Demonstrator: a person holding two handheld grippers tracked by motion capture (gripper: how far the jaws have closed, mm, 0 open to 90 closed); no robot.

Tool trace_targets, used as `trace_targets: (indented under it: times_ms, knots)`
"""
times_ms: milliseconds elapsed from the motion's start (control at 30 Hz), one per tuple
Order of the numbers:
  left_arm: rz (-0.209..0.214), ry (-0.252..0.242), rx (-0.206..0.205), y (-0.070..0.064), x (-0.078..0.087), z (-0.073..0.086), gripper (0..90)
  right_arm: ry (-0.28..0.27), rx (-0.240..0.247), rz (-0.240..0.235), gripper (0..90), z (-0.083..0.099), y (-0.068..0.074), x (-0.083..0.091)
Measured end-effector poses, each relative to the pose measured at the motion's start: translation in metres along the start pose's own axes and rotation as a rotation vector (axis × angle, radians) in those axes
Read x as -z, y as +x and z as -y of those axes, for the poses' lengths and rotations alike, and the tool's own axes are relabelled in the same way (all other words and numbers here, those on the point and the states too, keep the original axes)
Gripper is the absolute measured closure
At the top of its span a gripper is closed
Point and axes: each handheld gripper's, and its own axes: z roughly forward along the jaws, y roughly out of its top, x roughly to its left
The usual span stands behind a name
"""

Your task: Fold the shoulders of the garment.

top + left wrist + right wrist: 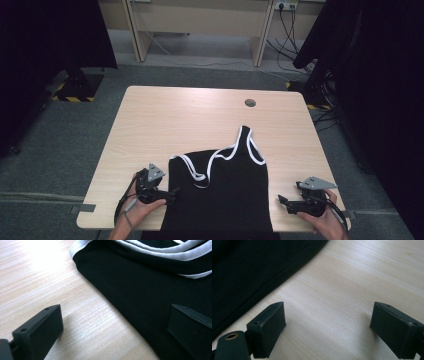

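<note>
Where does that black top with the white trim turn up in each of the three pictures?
High view: the black top lies at the table's near middle, between both grippers.
Left gripper view: it covers the upper right, white trim along the top.
Right gripper view: its plain black edge takes the upper left.
Shared landmark: the pale wooden table beneath it.

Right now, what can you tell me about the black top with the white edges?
The black tank top looks like soft knit cloth with white trim along its straps and armholes. It lies flat on the wooden table, one strap reaching toward the far side, its lower end at the near edge. One jaw of the open left gripper stands over its side edge.
</note>
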Motion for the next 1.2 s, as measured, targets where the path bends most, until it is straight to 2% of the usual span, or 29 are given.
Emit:
trace_targets:
  times_ms: [400, 600, 800, 1033, 1200]
  knots:
    - [0.000, 0.000, 0.001, 0.000, 0.000, 0.000, 0.0, -0.010, -0.006, -0.014, 15.4, -0.016, -0.003, -0.009]
    - [0.000, 0.000, 0.000, 0.000, 0.000, 0.000, 0.0, -0.032, -0.005, -0.024, 15.6, -0.034, -0.004, -0.016]
    - [0.000, 0.000, 0.001, 0.000, 0.000, 0.000, 0.0, -0.052, 0.011, -0.028, 16.0, -0.062, -0.007, -0.032]
    - [0.000, 0.000, 0.000, 0.000, 0.000, 0.000, 0.0, -0.066, 0.005, -0.038, 16.1, -0.089, -0.008, -0.052]
    - [0.000, 0.000, 0.000, 0.000, 0.000, 0.000, 0.0, -0.059, 0.011, -0.053, 16.3, -0.105, -0.009, -0.067]
